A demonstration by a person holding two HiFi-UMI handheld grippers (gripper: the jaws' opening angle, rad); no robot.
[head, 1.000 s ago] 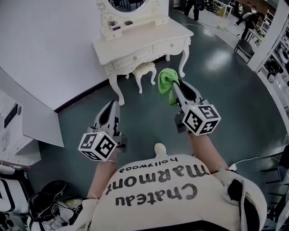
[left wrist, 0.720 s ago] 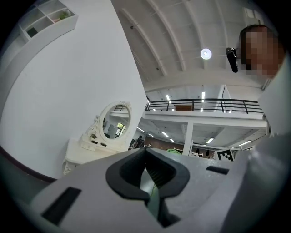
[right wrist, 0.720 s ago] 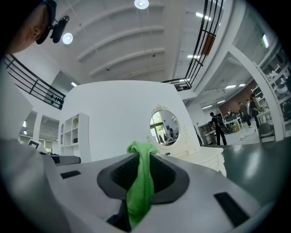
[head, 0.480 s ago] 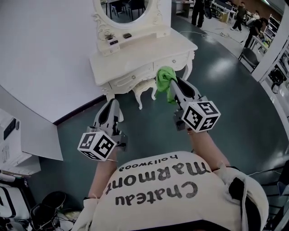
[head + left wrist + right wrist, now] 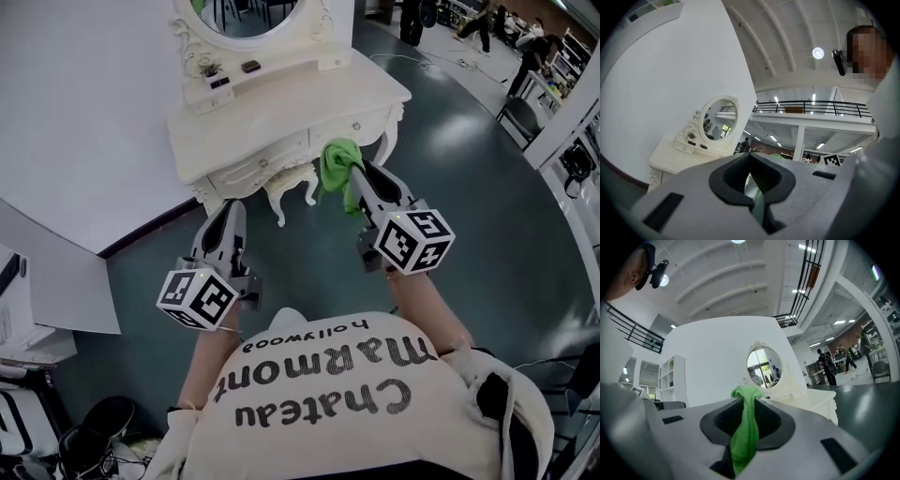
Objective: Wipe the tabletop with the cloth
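A white dressing table (image 5: pixel 291 108) with an oval mirror (image 5: pixel 246 14) stands against the wall ahead; it also shows in the left gripper view (image 5: pixel 679 157) and the right gripper view (image 5: pixel 820 401). My right gripper (image 5: pixel 354 171) is shut on a green cloth (image 5: pixel 337 167), held in the air just before the table's front edge. The cloth (image 5: pixel 745 427) hangs bunched between the right jaws. My left gripper (image 5: pixel 229 208) is shut with nothing in it, lower and to the left, short of the table.
A small stool (image 5: pixel 291 183) sits under the table. Small items (image 5: pixel 230 73) lie on the table's back shelf. People and chairs (image 5: pixel 525 66) are far off at the right. White furniture (image 5: pixel 28 309) stands at the left; cables (image 5: pixel 94 436) lie on the floor.
The person has stepped closer to the dressing table, which now sits lower and larger in the head view. Both grippers have kept their pose and the cloth stays clamped.
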